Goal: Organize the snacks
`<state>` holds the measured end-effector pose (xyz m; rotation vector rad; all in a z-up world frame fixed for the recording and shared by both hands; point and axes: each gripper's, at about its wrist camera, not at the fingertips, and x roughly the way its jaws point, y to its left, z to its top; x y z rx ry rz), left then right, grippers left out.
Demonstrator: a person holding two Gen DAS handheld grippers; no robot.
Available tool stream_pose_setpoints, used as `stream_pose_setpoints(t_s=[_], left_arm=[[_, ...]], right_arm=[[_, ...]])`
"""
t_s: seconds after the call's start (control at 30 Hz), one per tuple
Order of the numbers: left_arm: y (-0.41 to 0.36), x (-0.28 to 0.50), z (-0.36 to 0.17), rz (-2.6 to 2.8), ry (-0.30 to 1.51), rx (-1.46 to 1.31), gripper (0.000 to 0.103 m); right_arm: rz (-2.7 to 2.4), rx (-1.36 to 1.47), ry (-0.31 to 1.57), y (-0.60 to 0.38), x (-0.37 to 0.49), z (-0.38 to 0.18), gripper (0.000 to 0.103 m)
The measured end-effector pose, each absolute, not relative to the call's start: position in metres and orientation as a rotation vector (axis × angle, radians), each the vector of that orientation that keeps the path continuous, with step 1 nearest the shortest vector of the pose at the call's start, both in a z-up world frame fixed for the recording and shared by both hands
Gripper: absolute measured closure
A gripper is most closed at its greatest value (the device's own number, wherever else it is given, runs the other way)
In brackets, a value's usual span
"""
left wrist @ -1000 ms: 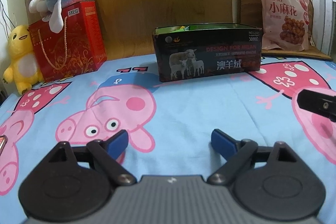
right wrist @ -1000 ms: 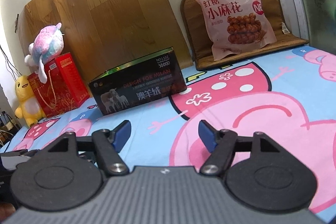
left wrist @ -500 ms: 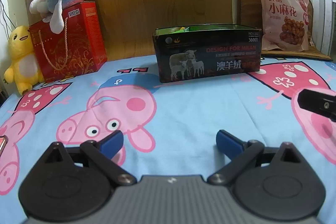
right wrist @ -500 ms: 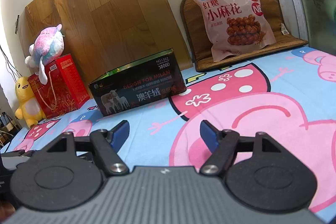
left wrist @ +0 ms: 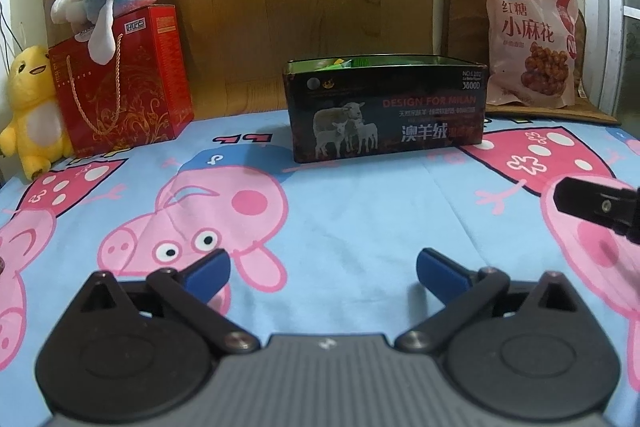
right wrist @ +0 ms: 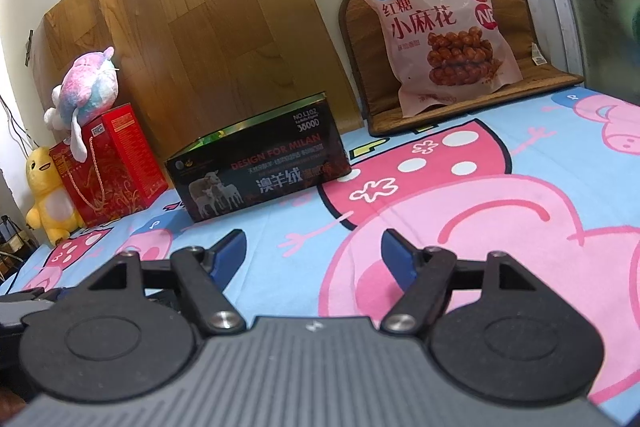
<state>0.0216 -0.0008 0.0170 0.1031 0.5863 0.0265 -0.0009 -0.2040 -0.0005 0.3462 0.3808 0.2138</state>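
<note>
Snack bag stands upright (long axis vertical) — against wall.

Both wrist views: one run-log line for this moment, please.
left gripper: empty, jaws just opening | right gripper: open, empty | black box: open-topped | snack bag: leaning on cushion

Left gripper jaws spread wider than a second ago, blue pads drawn further apart, only the cartoon-pig bedsheet between them; right gripper jaws a shade wider too, nothing held
</note>
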Motion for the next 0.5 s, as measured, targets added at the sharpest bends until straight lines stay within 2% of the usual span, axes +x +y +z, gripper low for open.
stream_pose_setpoints(t_s=[0.5], left_arm=[[0.0001,0.0212,0.0170,-0.003,0.593,0.089,0.000]], right_arm=[[0.209,0.345,0.381,-0.2044,-0.0017,-0.0010,0.025]])
